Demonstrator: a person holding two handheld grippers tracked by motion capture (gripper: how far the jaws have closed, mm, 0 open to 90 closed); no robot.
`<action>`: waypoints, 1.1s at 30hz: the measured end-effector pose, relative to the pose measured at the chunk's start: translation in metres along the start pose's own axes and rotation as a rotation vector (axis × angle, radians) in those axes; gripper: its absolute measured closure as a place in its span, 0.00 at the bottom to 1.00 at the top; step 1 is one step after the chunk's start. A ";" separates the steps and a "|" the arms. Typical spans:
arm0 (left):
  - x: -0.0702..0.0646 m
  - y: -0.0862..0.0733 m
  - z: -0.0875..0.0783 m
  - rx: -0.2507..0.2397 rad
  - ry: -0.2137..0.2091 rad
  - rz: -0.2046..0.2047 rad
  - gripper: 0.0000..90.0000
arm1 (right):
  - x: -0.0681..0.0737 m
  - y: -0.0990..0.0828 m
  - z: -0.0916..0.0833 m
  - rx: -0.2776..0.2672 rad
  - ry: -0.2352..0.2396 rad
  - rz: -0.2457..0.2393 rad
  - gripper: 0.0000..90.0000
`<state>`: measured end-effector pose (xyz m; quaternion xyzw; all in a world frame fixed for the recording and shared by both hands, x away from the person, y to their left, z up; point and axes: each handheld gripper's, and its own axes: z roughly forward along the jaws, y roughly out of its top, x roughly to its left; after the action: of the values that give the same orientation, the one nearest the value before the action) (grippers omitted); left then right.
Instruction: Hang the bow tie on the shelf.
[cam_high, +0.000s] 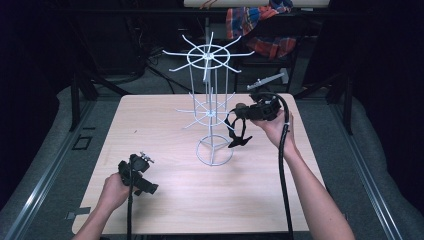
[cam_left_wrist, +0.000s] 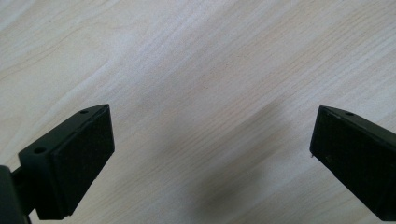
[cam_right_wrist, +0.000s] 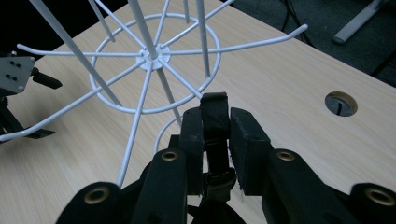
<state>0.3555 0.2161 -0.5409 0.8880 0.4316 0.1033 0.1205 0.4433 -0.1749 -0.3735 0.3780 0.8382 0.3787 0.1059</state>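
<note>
The pale wood table (cam_high: 165, 200) I work at, a round cable hole (cam_right_wrist: 341, 103) in its top, a red, blue and orange checked cloth (cam_high: 260, 25) well behind its far edge, a grey bar (cam_high: 267, 80) just beyond its far right corner, grey carpet (cam_high: 45, 125) on both sides of it, a metal floor rail (cam_high: 45, 175) to its left

In the right gripper view the lower part of the black strap (cam_right_wrist: 215, 135) is hidden behind the jaws that clamp it, the white wire rack (cam_right_wrist: 154, 60) is cut off by the top edge, and the small dark thing (cam_right_wrist: 28, 107) at far left is perhaps the other gripper.
</note>
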 end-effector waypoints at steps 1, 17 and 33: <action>0.000 0.000 0.000 0.000 0.000 0.000 0.00 | 0.000 -0.001 0.002 0.002 0.003 -0.005 0.84; 0.000 0.000 0.001 0.005 -0.002 -0.005 0.00 | 0.010 -0.018 0.028 0.008 -0.052 -0.060 0.84; 0.000 0.000 0.001 0.009 -0.006 -0.005 0.00 | 0.014 -0.020 0.039 -0.015 -0.072 -0.061 0.83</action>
<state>0.3560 0.2165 -0.5422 0.8878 0.4338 0.0983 0.1183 0.4401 -0.1519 -0.4135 0.3646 0.8422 0.3677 0.1503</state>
